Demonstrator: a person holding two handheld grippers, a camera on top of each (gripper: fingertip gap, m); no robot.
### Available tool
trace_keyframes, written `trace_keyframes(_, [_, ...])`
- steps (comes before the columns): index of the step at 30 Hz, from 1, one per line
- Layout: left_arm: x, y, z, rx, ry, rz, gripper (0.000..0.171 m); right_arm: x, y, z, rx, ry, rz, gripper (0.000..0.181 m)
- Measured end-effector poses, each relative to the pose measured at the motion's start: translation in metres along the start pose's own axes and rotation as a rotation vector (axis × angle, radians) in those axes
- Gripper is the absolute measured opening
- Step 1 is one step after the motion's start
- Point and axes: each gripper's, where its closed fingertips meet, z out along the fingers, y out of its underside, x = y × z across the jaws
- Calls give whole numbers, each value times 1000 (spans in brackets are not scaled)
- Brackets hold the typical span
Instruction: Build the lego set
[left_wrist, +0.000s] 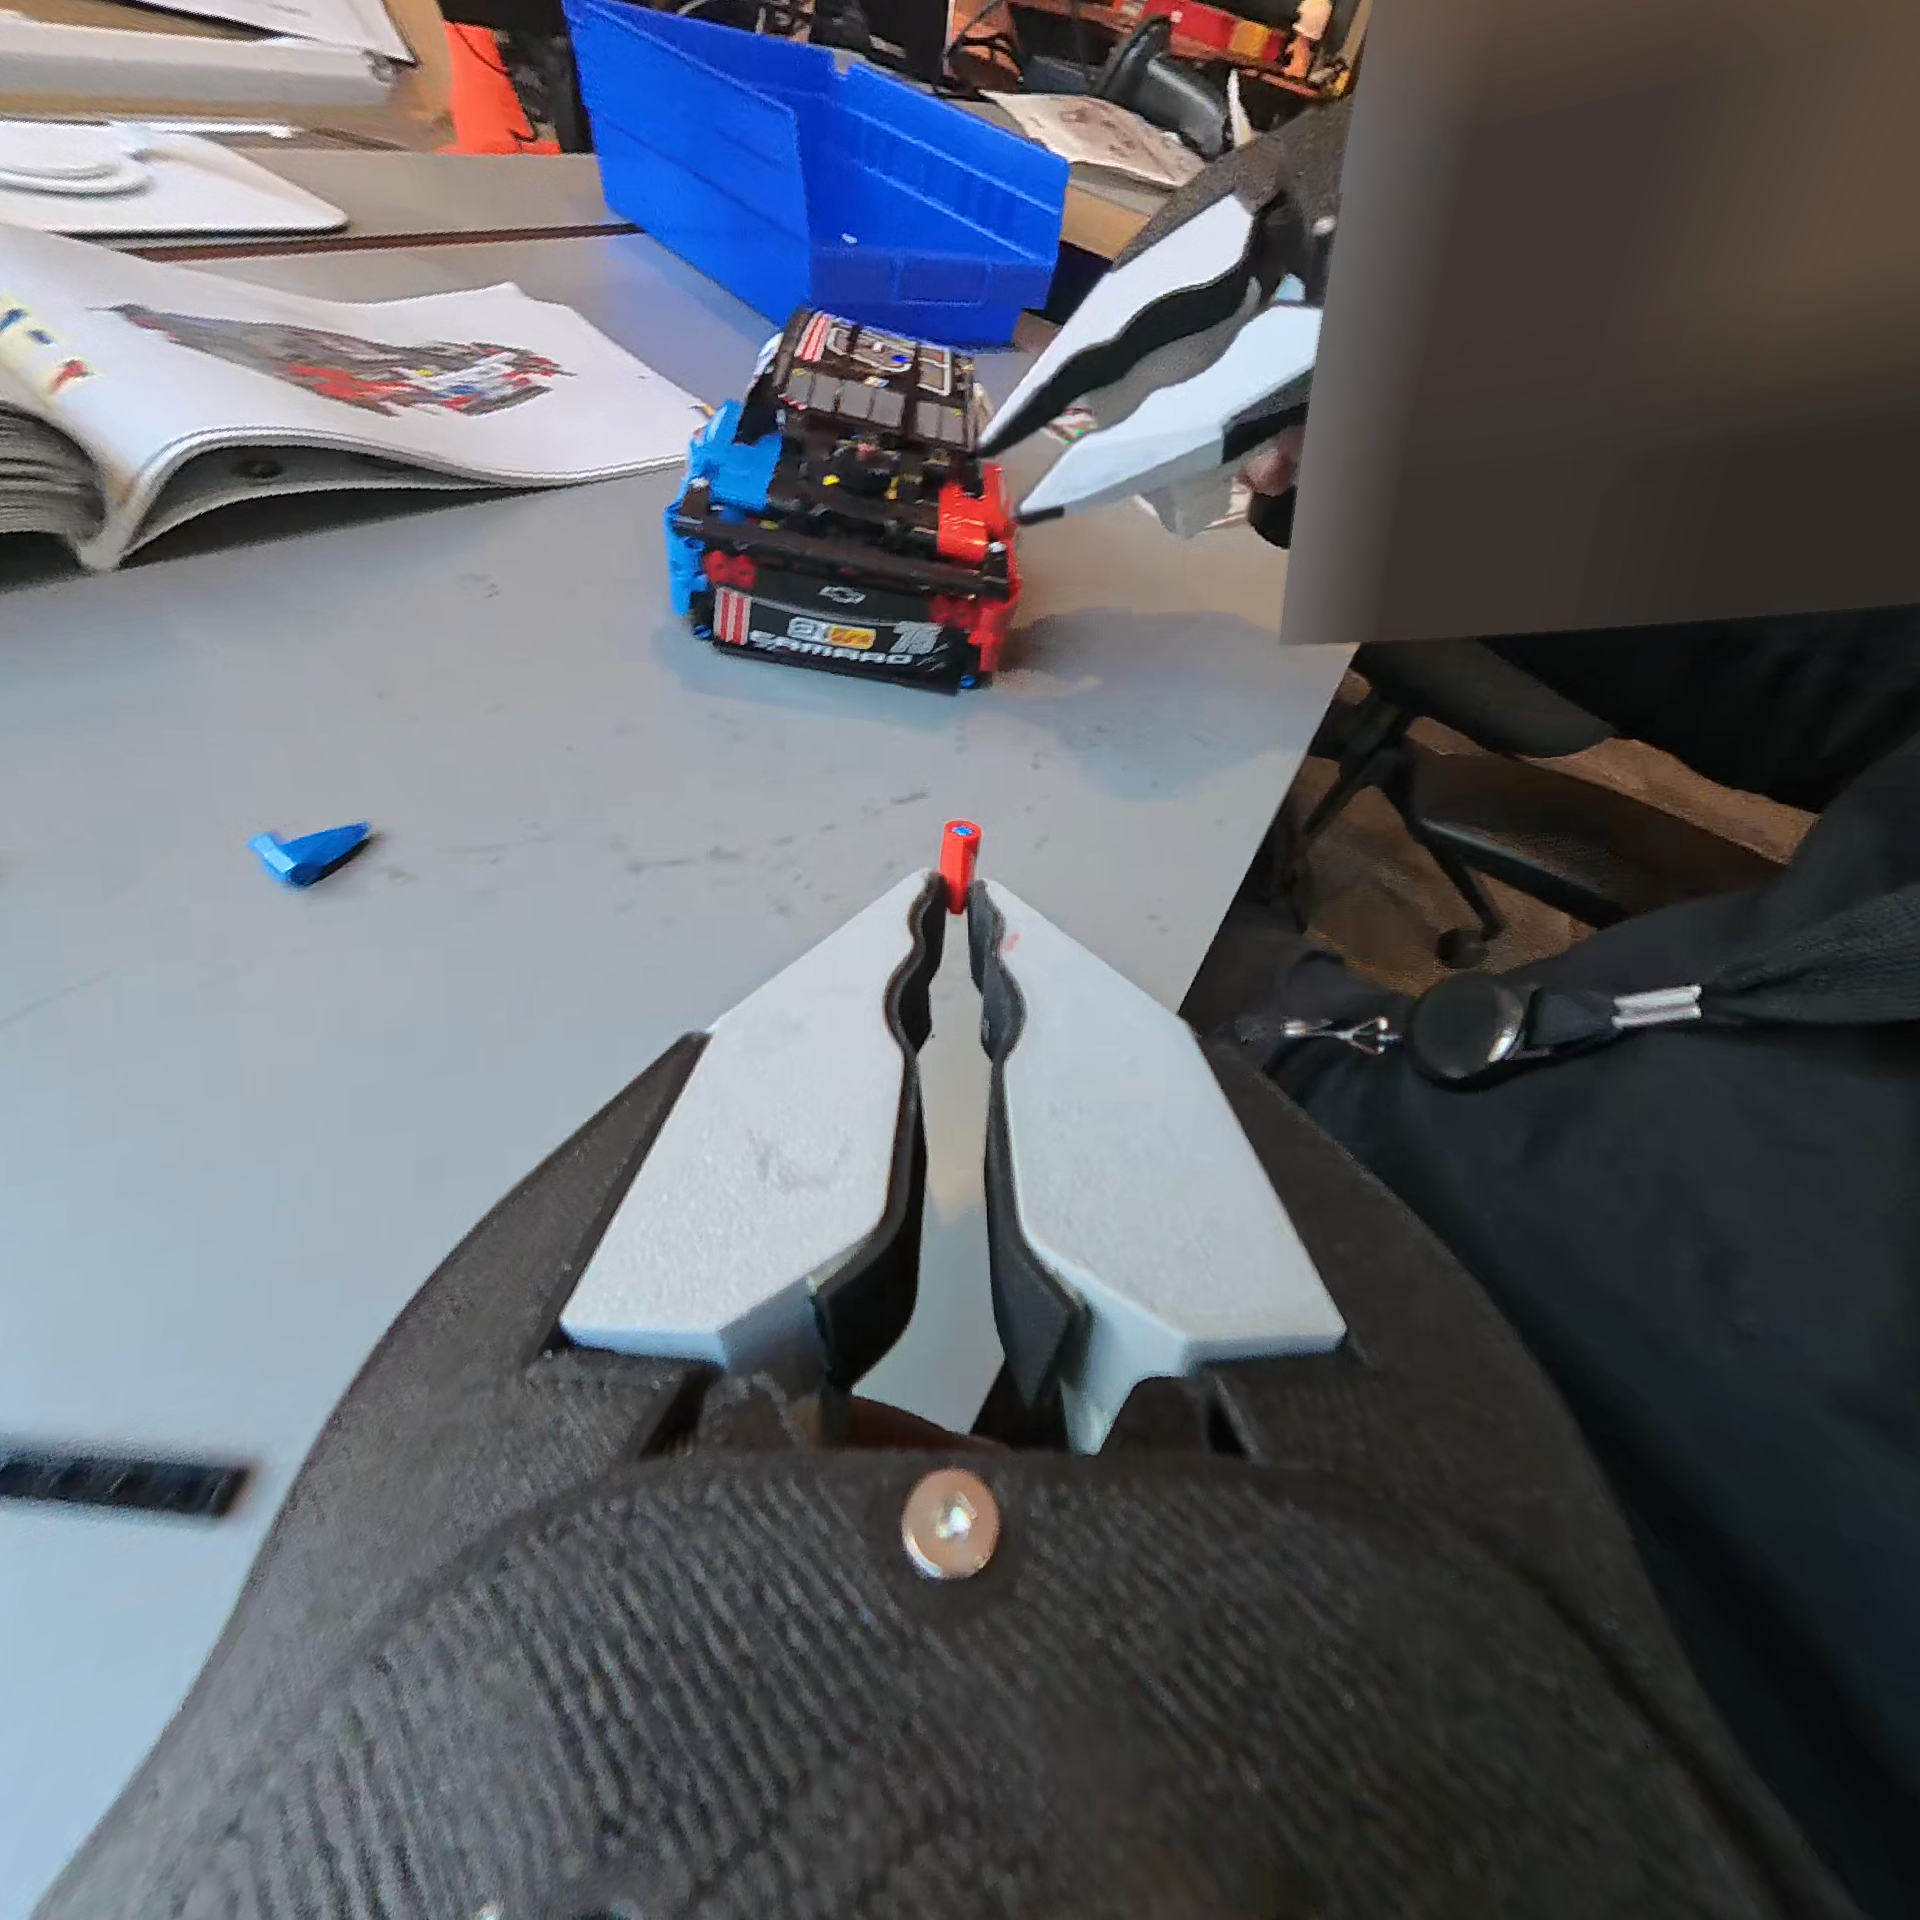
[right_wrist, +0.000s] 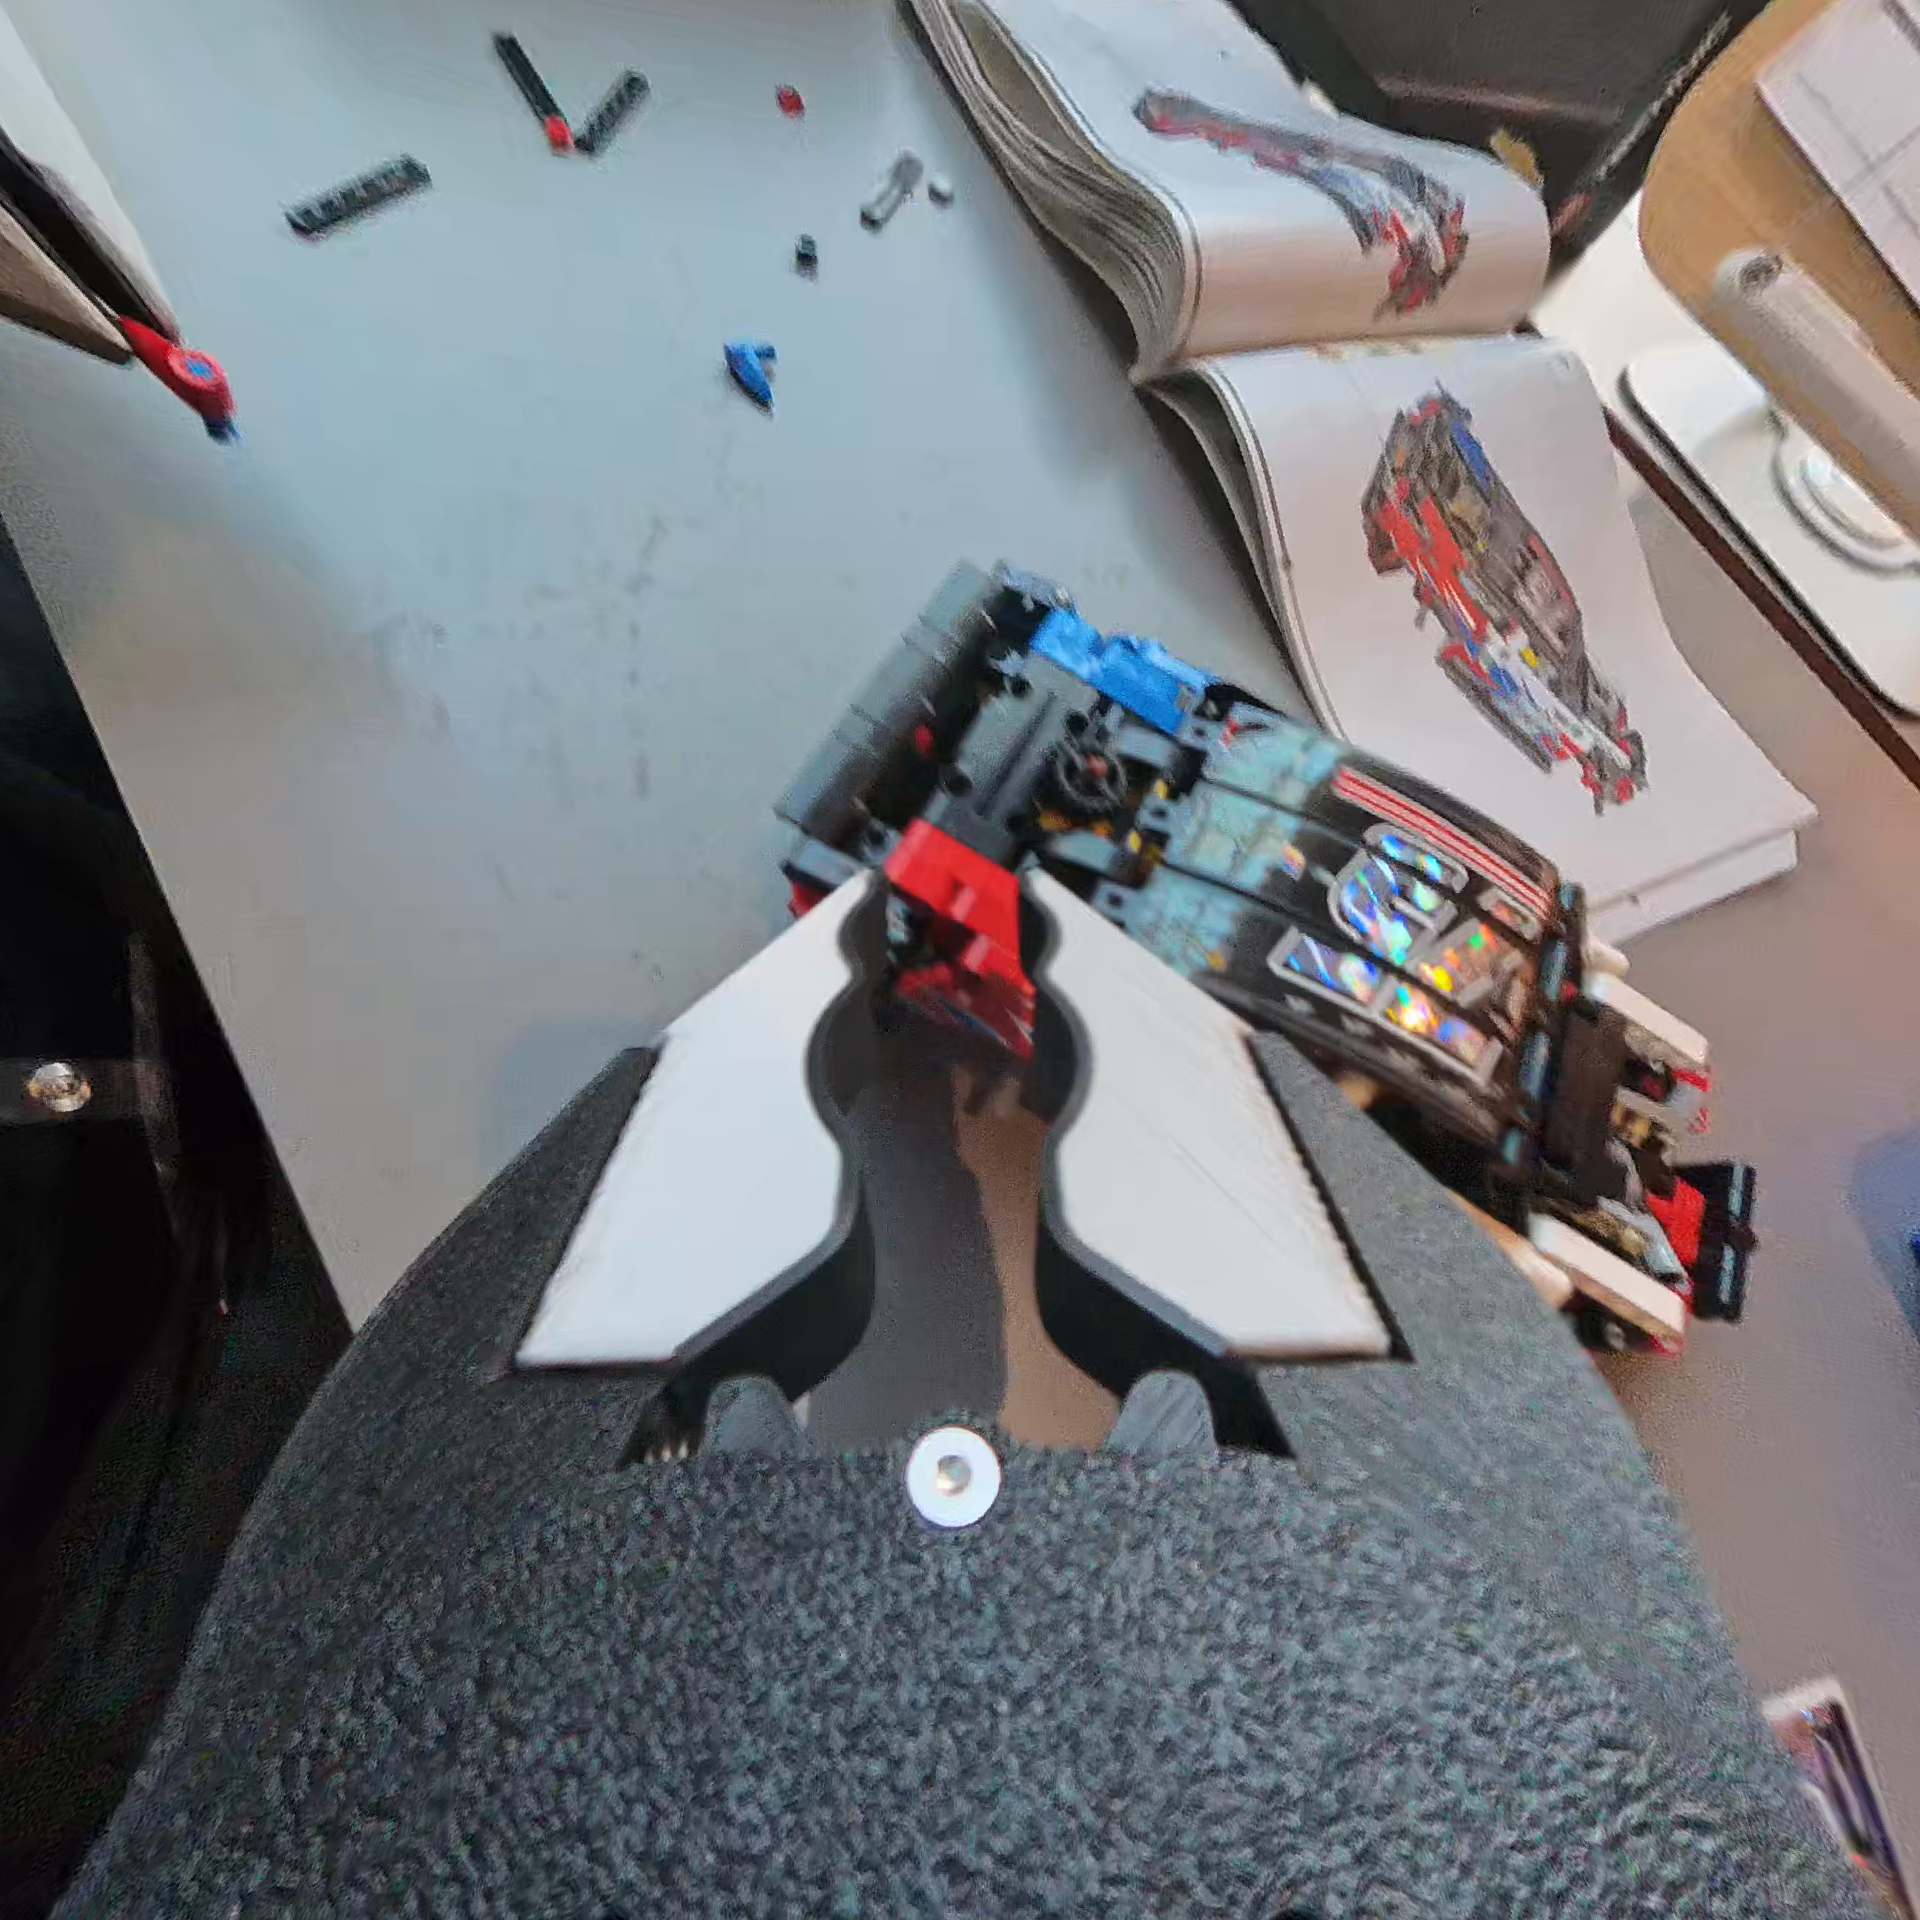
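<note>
A partly built black Lego car (left_wrist: 842, 520) with blue and red sides stands on the grey table (left_wrist: 468, 987). My left gripper (left_wrist: 956, 883) is shut on a small red connector with a blue pin (left_wrist: 958, 857), held above the table in front of the car. My right gripper (right_wrist: 954, 883) is open, its fingertips astride the car's red rear corner (right_wrist: 956, 904); I cannot tell if they touch it. The right gripper also shows in the left wrist view (left_wrist: 1003, 478) beside the car. The left gripper's tip (right_wrist: 114, 332) with the red connector (right_wrist: 192, 374) shows in the right wrist view.
A loose blue piece (left_wrist: 307, 852) lies on the table to the left. An open instruction booklet (left_wrist: 312, 395) lies beside the car, a blue bin (left_wrist: 810, 177) behind it. Several small black and grey parts (right_wrist: 358, 194) lie scattered. The table edge (left_wrist: 1247, 883) runs close on the right. My hands' fingertips stand some 20 cm from each other. The loose blue piece (left_wrist: 307, 852) sits 15 cm or so from the ends of my left fingers. The right camera catches it too, in the right wrist view (right_wrist: 751, 356).
</note>
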Motion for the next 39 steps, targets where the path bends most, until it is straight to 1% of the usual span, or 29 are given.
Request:
trace_keyframes(1, [4, -2, 7, -5, 11, 0, 1, 7, 8, -6, -13, -18, -30, 35])
trace_keyframes(2, [6, -3, 12, -14, 18, 3, 1, 15, 13, -11, -11, -38, -92, 37])
trace_keyframes(3, [8, -4, 17, -25, 20, 8, 1, 26, 15, -16, -2, -51, -160, 33])
trace_keyframes(4, [11, -4, 21, -33, 21, 16, 1, 39, 16, -20, 3, -70, -208, 34])
trace_keyframes(6, [15, -7, 26, -41, 21, 30, 1, 73, 19, -29, -12, -122, -238, 46])
trace_keyframes(7, [16, -8, 27, -45, 15, 35, 1, 96, 20, -33, -15, -128, -229, 52])
trace_keyframes(9, [19, -10, 28, -47, 3, 42, 1, 135, 30, -38, -34, -191, -154, 63])
trace_keyframes(10, [19, -10, 28, -48, -4, 45, 1, 150, 36, -38, -51, -222, -106, 73])
trace_keyframes(13, [20, -11, 30, -48, -18, 63, 1, 170, 57, -31, -116, -308, -52, 80])
trace_keyframes(15, [20, -12, 31, -46, -11, 63, 1, 178, 67, -28, -133, -350, -18, 82])
trace_keyframes(17, [20, -14, 33, -38, 4, 57, 1, 186, 70, -26, -95, -404, 97, 84])
trace_keyframes(19, [16, -15, 34, -35, 5, 46, 1, 183, 72, -27, -58, -480, 204, 89])
trace_keyframes(20, [14, -14, 34, -35, 6, 43, 1, 179, 76, -25, -64, -501, 219, 94])
trace_keyframes(22, [11, -12, 34, -44, 5, 37, 1, 171, 84, -19, -82, -504, 191, 96])
trace_keyframes(24, [9, -10, 35, -54, 6, 37, 2, 165, 94, -10, -145, -507, 179, 96])
trace_keyframes(25, [8, -11, 35, -53, 8, 39, 1, 165, 95, -5, -156, -497, 181, 98])
trace_keyframes(26, [9, -12, 36, -49, 12, 41, 1, 165, 92, -4, -137, -505, 189, 94])
trace_keyframes(27, [9, -12, 37, -45, 14, 43, 1, 163, 90, -5, -135, -527, 205, 99])
trace_keyframes(28, [9, -12, 37, -44, 14, 46, 1, 164, 89, -5, -135, -533, 217, 99])
trace_keyframes(29, [9, -12, 37, -44, 13, 47, 1, 165, 90, -5, -140, -527, 213, 98])
trace_keyframes(30, [9, -11, 36, -45, 11, 49, 1, 169, 93, -5, -154, -494, 190, 93])
trace_keyframes(31, [9, -9, 35, -47, 10, 50, 1, 177, 95, -4, -157, -444, 163, 91])
trace_keyframes(33, [10, -5, 32, -53, 7, 50, 1, 185, 89, -4, -126, -427, 183, 88])
trace_keyframes(37, [9, -4, 28, -45, 4, 39, 1, 186, 97, 7, -168, -450, 274, 98])
trace_keyframes(39, [8, -5, 27, -40, 1, 39, 1, 177, 91, 8, -145, -519, 308, 103])
